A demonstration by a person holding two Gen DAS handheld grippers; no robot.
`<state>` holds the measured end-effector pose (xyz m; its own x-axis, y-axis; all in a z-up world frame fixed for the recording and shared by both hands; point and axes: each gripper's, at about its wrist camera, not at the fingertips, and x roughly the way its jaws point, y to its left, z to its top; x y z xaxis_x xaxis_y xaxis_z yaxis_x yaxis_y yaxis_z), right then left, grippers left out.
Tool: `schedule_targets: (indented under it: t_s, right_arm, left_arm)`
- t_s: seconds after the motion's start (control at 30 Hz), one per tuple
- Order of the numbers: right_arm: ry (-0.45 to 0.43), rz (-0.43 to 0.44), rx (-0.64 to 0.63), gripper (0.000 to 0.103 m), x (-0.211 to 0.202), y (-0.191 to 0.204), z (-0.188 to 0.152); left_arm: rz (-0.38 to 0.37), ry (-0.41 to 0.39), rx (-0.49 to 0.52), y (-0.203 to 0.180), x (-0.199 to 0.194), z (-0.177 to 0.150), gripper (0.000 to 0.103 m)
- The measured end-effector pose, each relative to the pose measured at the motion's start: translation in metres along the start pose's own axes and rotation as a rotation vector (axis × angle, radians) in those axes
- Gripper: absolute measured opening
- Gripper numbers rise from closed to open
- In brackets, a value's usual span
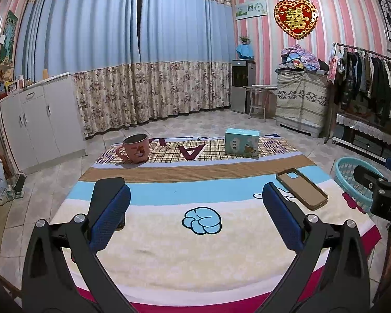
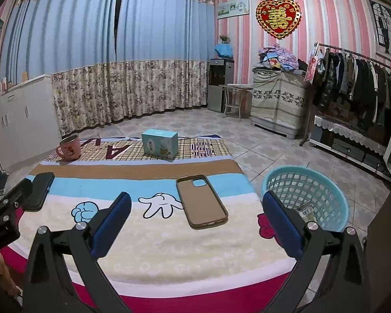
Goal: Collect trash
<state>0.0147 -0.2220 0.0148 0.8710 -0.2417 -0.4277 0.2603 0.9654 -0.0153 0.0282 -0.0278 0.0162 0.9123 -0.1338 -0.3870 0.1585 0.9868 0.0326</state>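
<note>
Gold double-happiness character on the red heart wall ornament (image 1: 296, 17) (box (image 1: 242, 143) print unreadable)

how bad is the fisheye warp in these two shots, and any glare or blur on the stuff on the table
Left wrist view: strong barrel warp, blue pleated curtains bow outward, corners vignetted black; pink metal-rimmed mug sharp, soft shadow beneath. Right wrist view: same curvature, brown phone case and teal cardboard box crisp, no glare; light blue plastic basket slightly stretched near the edge.
</note>
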Motion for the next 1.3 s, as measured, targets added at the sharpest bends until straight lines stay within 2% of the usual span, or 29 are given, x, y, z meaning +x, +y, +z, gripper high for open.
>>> schedule_targets:
  t_s: [1.3]
  right_arm:
    - [-0.008,0.002,-0.001,0.098,-0.0018,-0.0088,0.0044]
  left_arm:
    - [0.001,0.006,0.021,-0.0101,-0.0004,0.0043,0.098]
